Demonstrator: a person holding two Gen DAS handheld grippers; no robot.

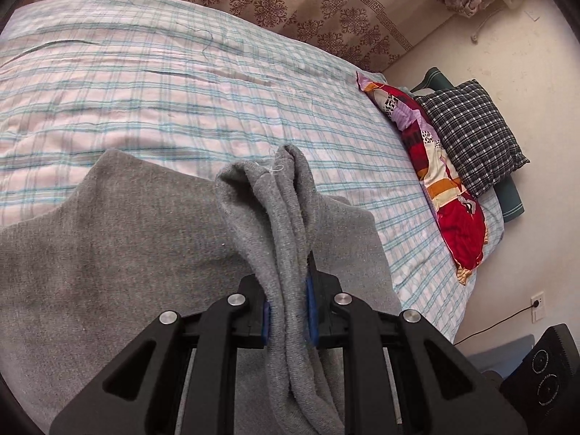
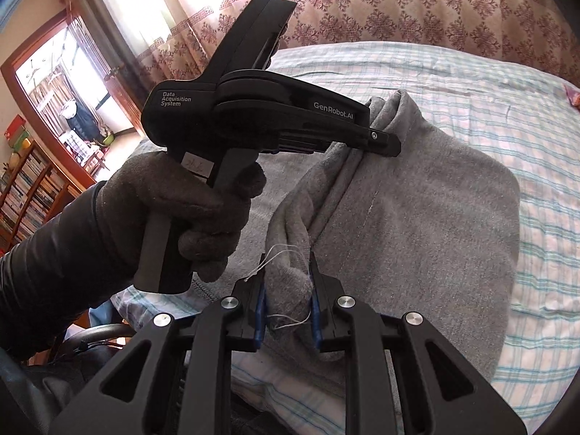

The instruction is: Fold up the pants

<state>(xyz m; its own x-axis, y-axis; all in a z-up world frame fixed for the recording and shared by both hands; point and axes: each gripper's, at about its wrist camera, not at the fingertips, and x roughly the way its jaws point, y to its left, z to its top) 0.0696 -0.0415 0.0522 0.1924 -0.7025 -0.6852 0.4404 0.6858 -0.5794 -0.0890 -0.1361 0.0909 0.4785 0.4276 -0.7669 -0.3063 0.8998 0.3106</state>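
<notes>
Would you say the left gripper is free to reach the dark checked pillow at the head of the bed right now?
Probably not: the left gripper is shut on a bunched edge of the grey fleece pants. The bed between it and the dark checked pillow looks unobstructed, but it must let go first.

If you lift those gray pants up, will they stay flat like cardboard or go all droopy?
Probably droopy. The gray pants bunch into soft folds where the left gripper pinches them, and sag between it and the right gripper. The fuzzy knit looks grippy, so slipping seems unlikely. They likely won't roll or tip, just slump onto the bed.
</notes>
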